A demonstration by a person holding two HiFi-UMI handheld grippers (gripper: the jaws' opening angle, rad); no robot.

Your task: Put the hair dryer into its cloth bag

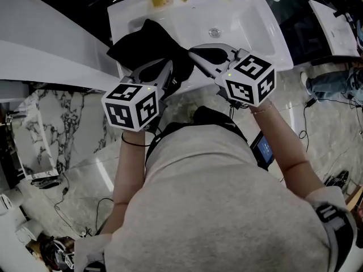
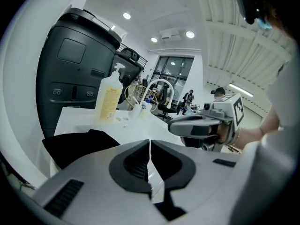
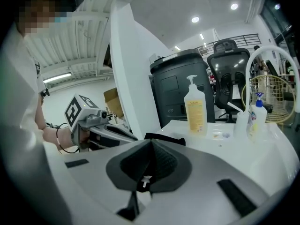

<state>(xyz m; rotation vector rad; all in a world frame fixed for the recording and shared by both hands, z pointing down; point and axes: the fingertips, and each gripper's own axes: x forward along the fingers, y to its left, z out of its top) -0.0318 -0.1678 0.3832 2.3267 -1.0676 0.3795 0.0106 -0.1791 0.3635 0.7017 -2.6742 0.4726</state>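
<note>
Hair dryer shows in no view. Its black cloth bag [image 1: 148, 45] lies bunched on the sink [image 1: 255, 16] rim, at nine o'clock from the drain [image 1: 214, 33]. The left gripper [image 2: 150, 146] hovers at the bag's six o'clock and the right gripper [image 3: 151, 144] at its four o'clock, both with jaws together and empty. The dryer may already be inside the bag or lie elsewhere, so the step in hand and the next move stay unsettled.

Black cloth bag [image 1: 148, 44], white sink [image 1: 258, 16], yellow-labelled bottle [image 3: 195, 108]
</note>
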